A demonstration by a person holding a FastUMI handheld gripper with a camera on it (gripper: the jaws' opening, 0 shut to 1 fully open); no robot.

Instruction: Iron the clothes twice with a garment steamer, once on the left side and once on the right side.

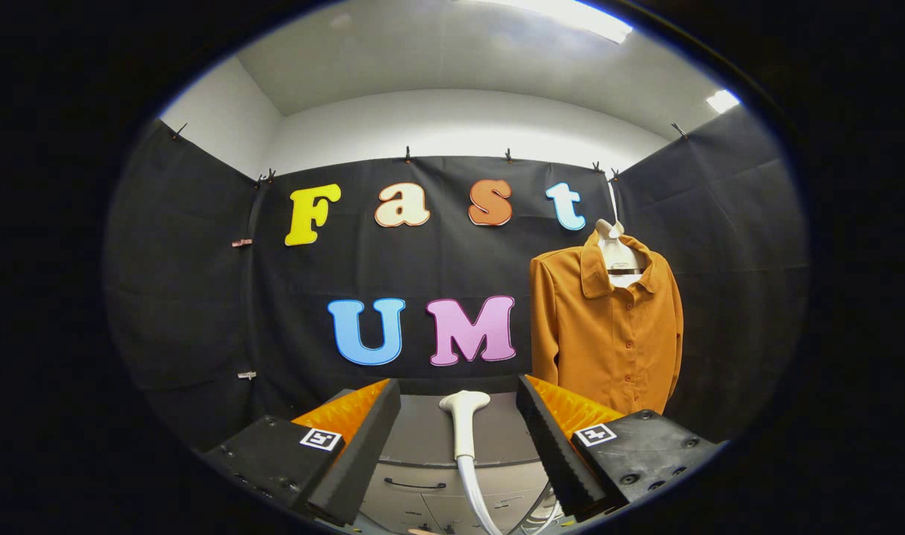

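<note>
1. My gripper [458, 446] is wide open, fingers spread to either side of the steamer head, touching nothing.
2. Garment steamer head [464, 423]: low centre of the frame, between the fingers and a little ahead of them, upright, flared nozzle on top, slim neck below, hose [476, 498] running down out of the bottom centre.
3. Handling guess: hard plastic, stiff, probably light, smooth so it may slip; the hose will drag and tug as I swing it. I'd close on the straight neck below the flare, not on the nozzle face, not on the hose.
4. Shirt [608, 327]: rust-orange, buttoned, collared, on a hanger [617, 256] against the black wall, right of centre, well beyond the right finger. Soft, loose fabric; it'll sway or push back under the head, so light contact.
5. Nothing ironed yet by my read; the steamer is not even held.
6. Around: grey cabinet top [490, 423] under the steamer, drawer front with handle [408, 484] below it, small clips on the wall at left [241, 242].
7. In the way: nothing between steamer and shirt; hose slack and the cabinet edge are the snag risks.
</note>
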